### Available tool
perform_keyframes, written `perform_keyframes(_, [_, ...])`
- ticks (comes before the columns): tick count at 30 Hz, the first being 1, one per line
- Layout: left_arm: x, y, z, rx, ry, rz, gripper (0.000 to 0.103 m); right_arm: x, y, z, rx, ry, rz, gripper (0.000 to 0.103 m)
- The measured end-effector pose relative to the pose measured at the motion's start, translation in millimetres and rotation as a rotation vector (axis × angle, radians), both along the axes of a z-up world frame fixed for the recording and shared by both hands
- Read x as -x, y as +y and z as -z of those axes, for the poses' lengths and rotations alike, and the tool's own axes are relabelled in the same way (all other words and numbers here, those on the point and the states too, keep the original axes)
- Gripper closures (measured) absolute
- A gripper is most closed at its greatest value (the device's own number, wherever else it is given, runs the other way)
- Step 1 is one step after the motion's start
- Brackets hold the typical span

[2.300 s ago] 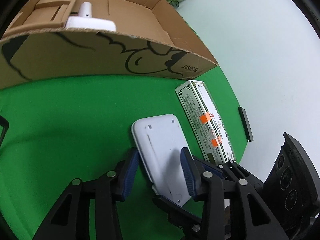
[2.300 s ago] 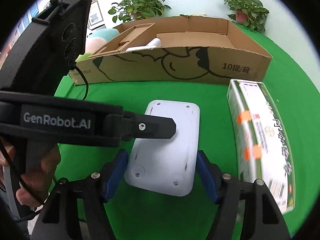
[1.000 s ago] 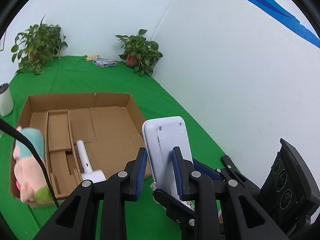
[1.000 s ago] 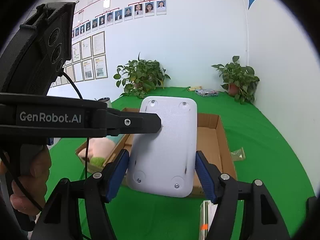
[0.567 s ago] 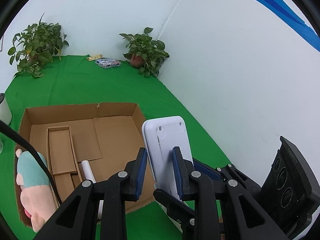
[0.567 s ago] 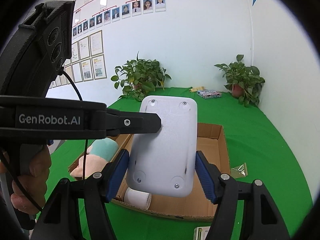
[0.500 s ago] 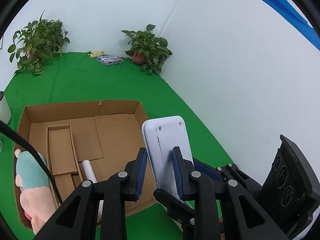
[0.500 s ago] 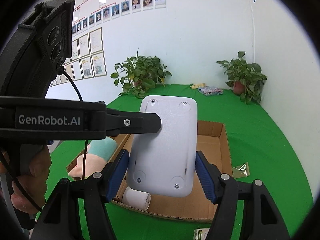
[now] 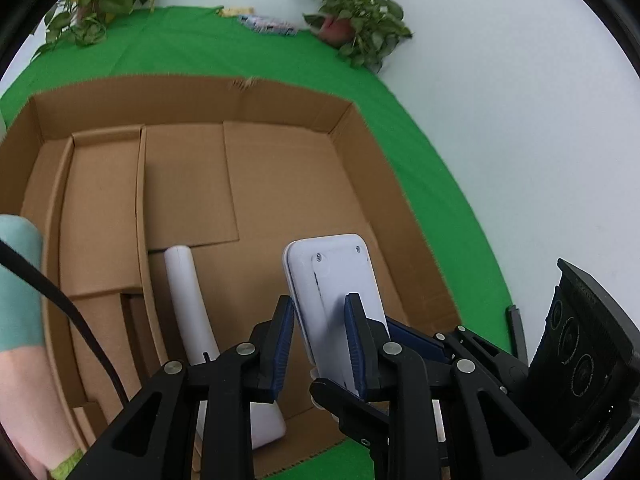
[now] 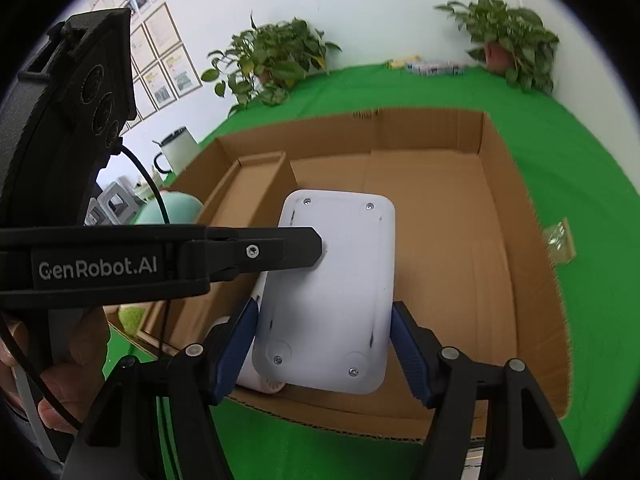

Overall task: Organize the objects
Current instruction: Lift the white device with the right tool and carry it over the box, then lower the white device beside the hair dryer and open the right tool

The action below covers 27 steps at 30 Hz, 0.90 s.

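Both grippers hold a flat white device (image 10: 328,280) over the open cardboard box (image 10: 532,240). My left gripper (image 9: 320,340) is shut on its thin edges; the device (image 9: 336,292) stands on edge between the blue pads. My right gripper (image 10: 324,348) is shut across its wide sides. The left gripper's finger (image 10: 256,252) reaches in from the left and touches the device's back. A white handled object (image 9: 188,304) lies inside the box (image 9: 360,184) to the device's left.
A plush toy (image 9: 20,300) in teal and pink sits at the box's left edge. Cardboard inserts (image 9: 100,216) fill the box's left part. Potted plants (image 10: 272,64) stand at the back of the green cloth. A small clear packet (image 10: 560,240) lies right of the box.
Both grippers lifted the white device off the green cloth and carried it forward and down, so it now hangs low inside the box opening.
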<state>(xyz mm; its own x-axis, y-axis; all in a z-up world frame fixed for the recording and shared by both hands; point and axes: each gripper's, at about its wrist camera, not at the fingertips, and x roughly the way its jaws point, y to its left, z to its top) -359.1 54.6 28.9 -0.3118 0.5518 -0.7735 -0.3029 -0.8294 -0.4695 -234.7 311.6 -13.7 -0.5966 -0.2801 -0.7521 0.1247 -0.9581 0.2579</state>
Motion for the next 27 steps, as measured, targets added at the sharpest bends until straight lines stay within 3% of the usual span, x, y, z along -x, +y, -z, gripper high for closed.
perform_keyframes(8, [5,1,40,0.053,-0.075,-0.003,0.080,1,-2,31,0.073,-0.147,-0.029,0.037])
perform_keyframes(13, [3,-1,50,0.080,-0.084,-0.014,0.084,10,-2,36,0.055,-0.198,-0.037,0.037])
perform_keyframes(21, [2,-1,45,0.087,-0.066,-0.010,0.084,6,3,31,0.151,-0.212,-0.098,0.035])
perform_keyframes(25, [-7,-4,33,0.082,-0.030,-0.010,0.084,10,4,32,0.128,-0.228,-0.079,0.036])
perform_keyframes(27, [-12,-9,28,0.080,-0.019,-0.018,0.084,12,-1,34,0.095,-0.238,-0.081,0.049])
